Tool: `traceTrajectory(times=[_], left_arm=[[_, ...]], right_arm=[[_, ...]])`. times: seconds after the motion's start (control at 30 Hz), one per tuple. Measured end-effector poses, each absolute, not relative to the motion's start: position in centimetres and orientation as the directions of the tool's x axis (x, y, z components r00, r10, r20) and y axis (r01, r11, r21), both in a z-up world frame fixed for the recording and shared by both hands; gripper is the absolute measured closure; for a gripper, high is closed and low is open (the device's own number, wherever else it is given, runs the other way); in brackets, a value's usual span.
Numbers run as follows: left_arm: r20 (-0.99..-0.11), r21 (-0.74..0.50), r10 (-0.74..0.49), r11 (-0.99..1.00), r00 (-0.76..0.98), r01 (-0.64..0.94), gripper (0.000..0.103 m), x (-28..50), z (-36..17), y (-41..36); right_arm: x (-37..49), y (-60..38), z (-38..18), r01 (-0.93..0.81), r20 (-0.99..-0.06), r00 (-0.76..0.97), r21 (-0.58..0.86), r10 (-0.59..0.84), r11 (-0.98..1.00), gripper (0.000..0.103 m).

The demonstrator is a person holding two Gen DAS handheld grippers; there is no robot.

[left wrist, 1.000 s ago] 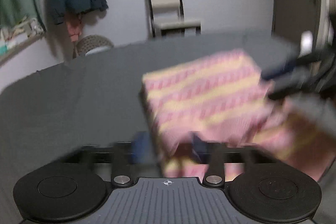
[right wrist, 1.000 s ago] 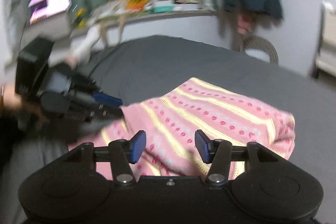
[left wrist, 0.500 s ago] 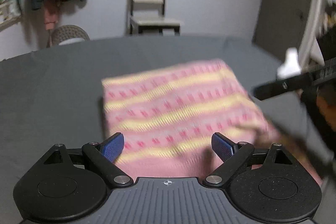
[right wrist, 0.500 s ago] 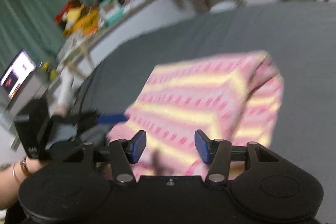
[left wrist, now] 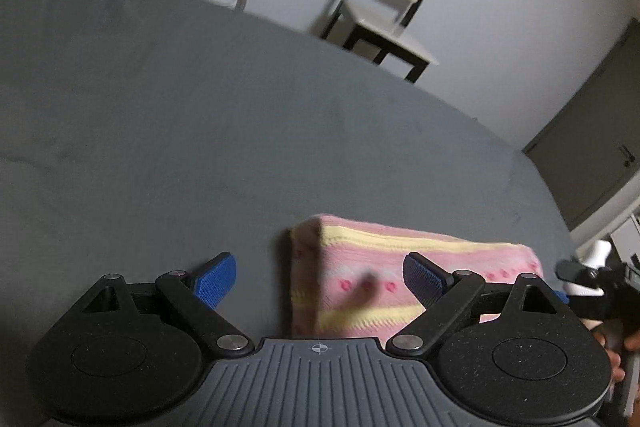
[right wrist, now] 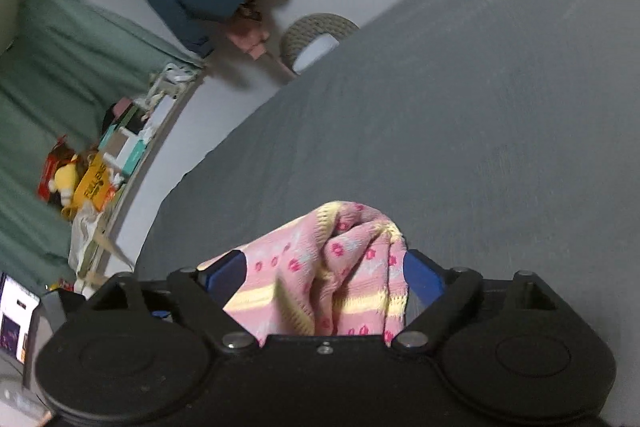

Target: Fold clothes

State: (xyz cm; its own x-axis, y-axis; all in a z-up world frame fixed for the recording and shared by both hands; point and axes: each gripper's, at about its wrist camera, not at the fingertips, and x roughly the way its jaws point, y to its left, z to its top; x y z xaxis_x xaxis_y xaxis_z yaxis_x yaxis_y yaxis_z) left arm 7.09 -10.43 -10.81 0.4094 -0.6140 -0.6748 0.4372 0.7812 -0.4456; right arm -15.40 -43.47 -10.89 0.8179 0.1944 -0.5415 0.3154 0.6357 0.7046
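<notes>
a: the pink and yellow striped knit (left wrist: 404, 283) lies folded into a thick block on the grey bed (left wrist: 200, 131), close in front of both hands. looks like the folding is nearly done to me.

b: agreed, i'd call this the let-go after a fold. the left gripper (left wrist: 320, 277) has its blue pads spread wide, one over bare sheet, the other in front of the garment's top face, and neither pad presses on the cloth.

a: and the right gripper (right wrist: 324, 277)?

b: its jaws are opening just now. a bunched corner of the knit sits between them, but the pads stand off to either side of it, so i read it as released, not pinched.

a: that corner looks lumpy from the right wrist view, with layers rolled up against each other.

b: yes, so the next move, i'd guess, calls for backing off without dragging the fold open, then pressing or squaring that rumpled end, or picking up the block to set it aside.

a: any containers about?

b: a woven basket (right wrist: 320, 37) stands on the floor beyond the far edge of the bed, with something pale inside; i can't tell what. a shelf (right wrist: 120, 155) by the green curtain carries boxes and a yellow toy.
</notes>
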Motion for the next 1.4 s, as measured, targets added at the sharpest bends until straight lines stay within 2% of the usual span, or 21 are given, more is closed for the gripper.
traceTrajectory(times=[0.2,0.33,0.4,0.47,0.57,0.63,0.67,0.7,0.73,0.77,0.87,0.97,1.2,1.4], left_arm=[[-0.658,-0.486,-0.662,0.738,0.36,0.468,0.012,8.2,-12.5,-12.3],[-0.625,-0.552,-0.725,0.672,0.289,0.493,0.012,8.7,-13.2,-13.0],[-0.62,-0.551,-0.733,0.66,0.279,0.51,0.012,8.8,-13.3,-13.3],[-0.616,-0.548,-0.739,0.651,0.273,0.525,0.013,9.1,-13.3,-13.5],[-0.612,-0.557,-0.741,0.651,0.274,0.516,0.027,9.8,-13.3,-13.3],[-0.616,-0.56,-0.735,0.662,0.285,0.497,0.045,10.0,-13.2,-12.9],[-0.618,-0.556,-0.731,0.667,0.291,0.496,0.053,9.8,-13.0,-12.5],[-0.62,-0.553,-0.728,0.671,0.295,0.494,0.071,9.6,-12.9,-12.2],[-0.621,-0.559,-0.729,0.669,0.289,0.49,0.074,9.4,-13.0,-12.2],[-0.621,-0.561,-0.73,0.669,0.286,0.488,0.075,9.2,-13.0,-12.2],[-0.616,-0.507,-0.713,0.684,0.334,0.525,0.078,8.4,-12.3,-12.7],[-0.598,-0.469,-0.705,0.694,0.381,0.547,0.079,8.4,-10.9,-13.2],[-0.504,-0.432,-0.714,0.695,0.485,0.574,0.079,9.9,-6.7,-13.6],[-0.411,-0.368,-0.775,0.623,0.481,0.69,0.079,7.1,-5.1,-12.4]], right_arm=[[-13.7,-43.6,-11.1,0.311,-0.606,0.775,0.613,0.179,0.727,0.008],[-13.0,-44.5,-11.9,0.272,-0.597,0.767,0.634,0.235,0.724,0.006],[-12.9,-44.7,-11.9,0.234,-0.576,0.775,0.644,0.26,0.729,0.006],[-12.4,-44.8,-12.2,0.195,-0.553,0.77,0.679,0.319,0.708,0.015],[-12.0,-44.8,-12.5,0.157,-0.541,0.76,0.69,0.36,0.706,0.017],[-11.8,-44.8,-12.5,0.148,-0.542,0.76,0.681,0.358,0.717,0.019],[-11.7,-44.9,-12.4,0.146,-0.541,0.762,0.679,0.356,0.719,0.024],[-11.7,-45.0,-12.5,0.15,-0.54,0.764,0.682,0.354,0.716,0.026],[-11.7,-45.1,-12.6,0.154,-0.538,0.766,0.684,0.352,0.713,0.033],[-11.8,-45.2,-12.7,0.154,-0.533,0.768,0.691,0.355,0.706,0.044],[-12.0,-45.1,-12.9,0.151,-0.518,0.776,0.707,0.361,0.69,0.057],[-11.5,-44.6,-12.1,0.147,-0.52,0.79,0.675,0.325,0.724,0.063],[-10.7,-43.0,-7.4,0.138,-0.47,0.871,0.518,0.145,0.844,0.064],[-11.9,-41.2,-5.7,0.099,-0.421,0.902,0.419,0.097,0.902,0.063]])
